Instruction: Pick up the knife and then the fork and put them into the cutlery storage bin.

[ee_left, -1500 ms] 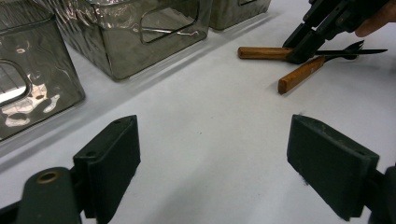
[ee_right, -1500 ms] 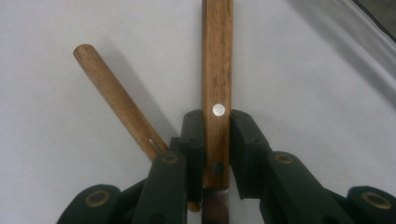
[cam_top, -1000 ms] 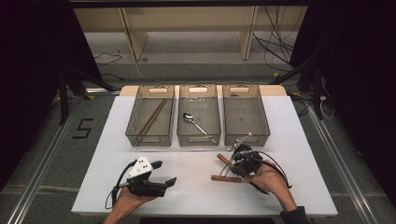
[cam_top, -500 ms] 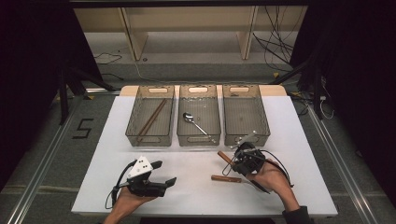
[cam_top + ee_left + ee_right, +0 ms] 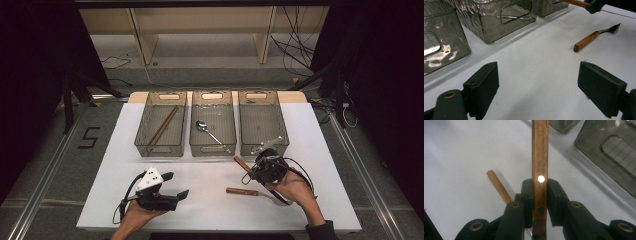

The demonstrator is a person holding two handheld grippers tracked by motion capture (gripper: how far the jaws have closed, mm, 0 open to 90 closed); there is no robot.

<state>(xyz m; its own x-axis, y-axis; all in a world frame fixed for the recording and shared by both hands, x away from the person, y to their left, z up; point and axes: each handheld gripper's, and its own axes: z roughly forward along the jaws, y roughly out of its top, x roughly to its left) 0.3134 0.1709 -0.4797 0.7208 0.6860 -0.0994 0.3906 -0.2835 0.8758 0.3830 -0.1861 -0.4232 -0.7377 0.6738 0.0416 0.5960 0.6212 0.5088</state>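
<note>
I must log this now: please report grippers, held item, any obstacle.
Right gripper shut on wooden-handled utensil. Left gripper open, idle. Fork on table; path unobstructed.

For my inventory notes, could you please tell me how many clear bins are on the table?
3, in a row at the far side: the left bin holds chopsticks, the middle bin a spoon, the right bin a metal utensil.
</note>
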